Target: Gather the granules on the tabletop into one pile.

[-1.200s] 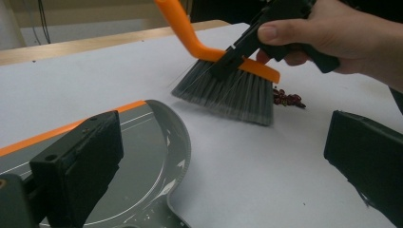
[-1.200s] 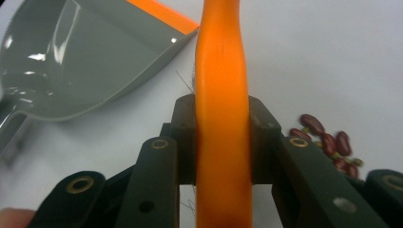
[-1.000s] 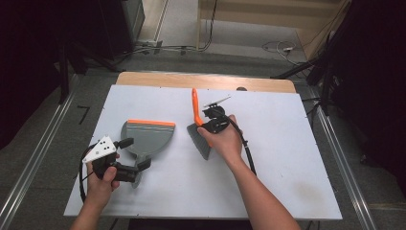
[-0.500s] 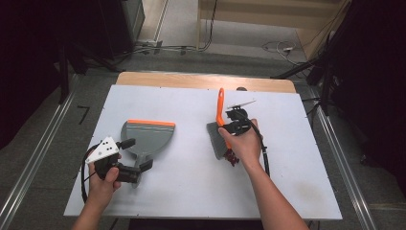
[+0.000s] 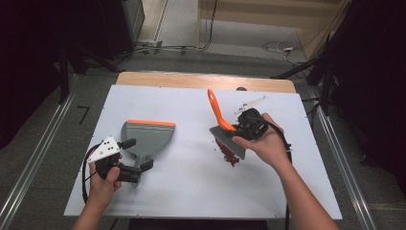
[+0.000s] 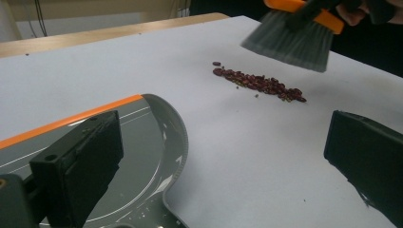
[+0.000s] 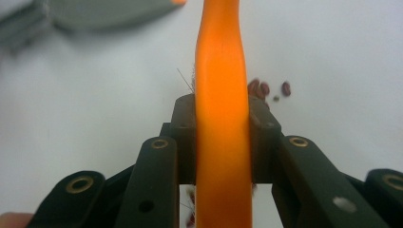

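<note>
Orange-handled and grey-bristled, the brush (image 5: 221,122) hangs clamped in the right gripper (image 5: 249,125) above the red beans (image 5: 229,152) right of centre, while the wide-open, empty left gripper (image 5: 136,167) hovers by the grey dustpan (image 5: 146,136), near left.

Layout of table (image 5: 191,191) at this moment, high view.

The dustpan (image 5: 146,136) is laid flat on the left half of the table, with the left gripper (image 5: 125,160) placed just at its near end. A row of beans (image 5: 229,152) is spread on the table right of centre, well apart from the dustpan. The brush (image 5: 226,129) is held above the beans, in the right gripper (image 5: 246,125), which is set just right of it.
</note>
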Motion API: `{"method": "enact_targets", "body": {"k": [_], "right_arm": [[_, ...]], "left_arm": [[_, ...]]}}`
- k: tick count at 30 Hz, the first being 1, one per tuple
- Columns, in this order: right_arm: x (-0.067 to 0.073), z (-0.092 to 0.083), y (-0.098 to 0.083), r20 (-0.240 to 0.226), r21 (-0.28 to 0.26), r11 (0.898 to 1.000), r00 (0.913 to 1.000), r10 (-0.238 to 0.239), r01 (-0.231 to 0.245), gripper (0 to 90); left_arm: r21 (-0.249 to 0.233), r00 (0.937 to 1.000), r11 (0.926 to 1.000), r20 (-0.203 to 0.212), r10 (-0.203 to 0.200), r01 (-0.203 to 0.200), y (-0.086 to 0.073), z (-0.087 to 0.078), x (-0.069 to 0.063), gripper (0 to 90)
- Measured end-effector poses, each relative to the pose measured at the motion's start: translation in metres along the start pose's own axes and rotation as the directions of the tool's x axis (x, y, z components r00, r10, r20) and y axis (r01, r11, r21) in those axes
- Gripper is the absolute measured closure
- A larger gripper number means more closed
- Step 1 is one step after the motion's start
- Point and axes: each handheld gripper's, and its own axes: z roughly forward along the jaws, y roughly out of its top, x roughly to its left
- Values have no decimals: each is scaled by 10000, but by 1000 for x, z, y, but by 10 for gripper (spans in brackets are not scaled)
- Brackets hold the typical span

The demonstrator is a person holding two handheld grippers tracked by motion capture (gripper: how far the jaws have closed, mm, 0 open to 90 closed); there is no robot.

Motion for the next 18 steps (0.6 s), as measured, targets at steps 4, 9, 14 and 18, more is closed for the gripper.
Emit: {"method": "enact_targets", "body": {"k": [4,9,14,18], "right_arm": [[5,-2,-22,-540,299,9799,9792,-1957,1975,687],[15,5,-37,-1135,832,9515,9514,-2863,2963,687],[20,27,-45,-1734,1330,9361,9376,-3015,3256,688],[12,35,-40,-1482,911,9253,9239,-3528,3680,686]], "left_arm": [[28,10000,10000,9,-7,7,0,1,-1,0],[55,10000,10000,-20,23,-23,0,3,-1,0],[146,10000,9999,-32,48,-48,0,3,-1,0],[157,10000,9998,-26,74,-74,0,4,-1,0]]}}
